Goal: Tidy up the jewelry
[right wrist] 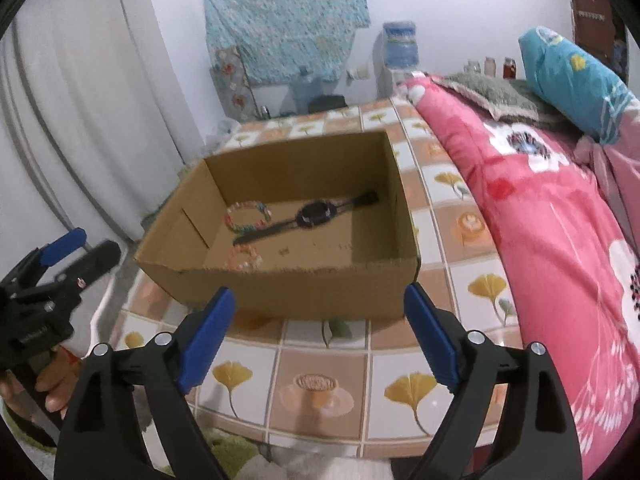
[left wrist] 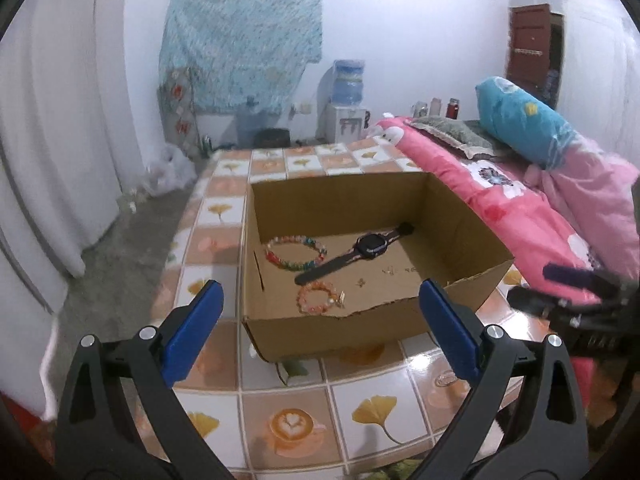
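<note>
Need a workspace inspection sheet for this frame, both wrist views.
Surface: tiled tabletop, ginkgo and coffee prints.
Job's things: open cardboard box holding a multicolour bead bracelet, a pink bead bracelet, a black watch and some tiny pieces, too small to identify.
Clutter: nothing seen on the tabletop.
Grippers: left tool and right tool both open, empty, short of the box.
Cables: nothing seen.
Surroundings: pink quilt, blue pillow, water dispenser.

White walls, a pale curtain at left, a blue cloth hanging upper centre, a water dispenser beside it, a brown door upper right.
</note>
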A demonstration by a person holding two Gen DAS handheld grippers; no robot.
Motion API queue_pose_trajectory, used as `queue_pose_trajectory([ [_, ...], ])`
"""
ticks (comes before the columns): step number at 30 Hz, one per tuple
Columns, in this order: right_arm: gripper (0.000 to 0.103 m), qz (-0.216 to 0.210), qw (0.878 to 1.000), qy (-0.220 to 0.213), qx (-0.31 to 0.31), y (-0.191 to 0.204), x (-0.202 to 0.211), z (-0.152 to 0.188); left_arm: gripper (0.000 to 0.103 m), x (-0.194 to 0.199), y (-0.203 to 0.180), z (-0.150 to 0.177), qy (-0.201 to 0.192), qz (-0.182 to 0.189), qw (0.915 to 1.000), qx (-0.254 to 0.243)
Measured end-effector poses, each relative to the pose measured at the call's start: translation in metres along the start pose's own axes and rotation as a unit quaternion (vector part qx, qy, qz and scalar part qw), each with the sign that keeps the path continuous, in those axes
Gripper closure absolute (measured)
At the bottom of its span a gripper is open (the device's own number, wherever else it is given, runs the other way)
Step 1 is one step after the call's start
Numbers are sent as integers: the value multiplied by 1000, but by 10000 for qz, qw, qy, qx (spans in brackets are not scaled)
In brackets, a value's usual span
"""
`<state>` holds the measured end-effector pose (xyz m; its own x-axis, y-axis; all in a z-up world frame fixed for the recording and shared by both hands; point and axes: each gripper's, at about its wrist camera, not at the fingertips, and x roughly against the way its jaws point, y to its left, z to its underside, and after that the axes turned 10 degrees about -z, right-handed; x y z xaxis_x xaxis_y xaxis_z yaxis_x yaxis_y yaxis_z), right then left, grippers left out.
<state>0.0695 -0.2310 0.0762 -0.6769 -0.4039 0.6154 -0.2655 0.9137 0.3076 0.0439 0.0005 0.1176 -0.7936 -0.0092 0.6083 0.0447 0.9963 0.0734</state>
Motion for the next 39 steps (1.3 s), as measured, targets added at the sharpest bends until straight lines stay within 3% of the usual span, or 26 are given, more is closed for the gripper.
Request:
queue_pose_trajectory([
  [3, 18, 16, 9999, 153, -7, 2, -8, 4, 8, -12, 0, 5, 294, -127, 9995, 43],
  [6, 18, 16, 9996, 288, 34, 4, -17, 5, 8, -24, 0, 10, 523, -665, 9964, 107],
  [8, 18, -5, 9993, 366, 58, 4, -22, 5, 8, -31, 2, 13, 669, -811, 9942, 226],
  [18, 18, -28, 9978, 656, -48, -2, -45, -1, 8, -52, -4, 16, 1218, -866, 9884, 261],
  [39, 18, -37, 9952, 947, -230, -4, -70, -13, 8, -79, -5, 20, 1748, -710, 9816, 292],
])
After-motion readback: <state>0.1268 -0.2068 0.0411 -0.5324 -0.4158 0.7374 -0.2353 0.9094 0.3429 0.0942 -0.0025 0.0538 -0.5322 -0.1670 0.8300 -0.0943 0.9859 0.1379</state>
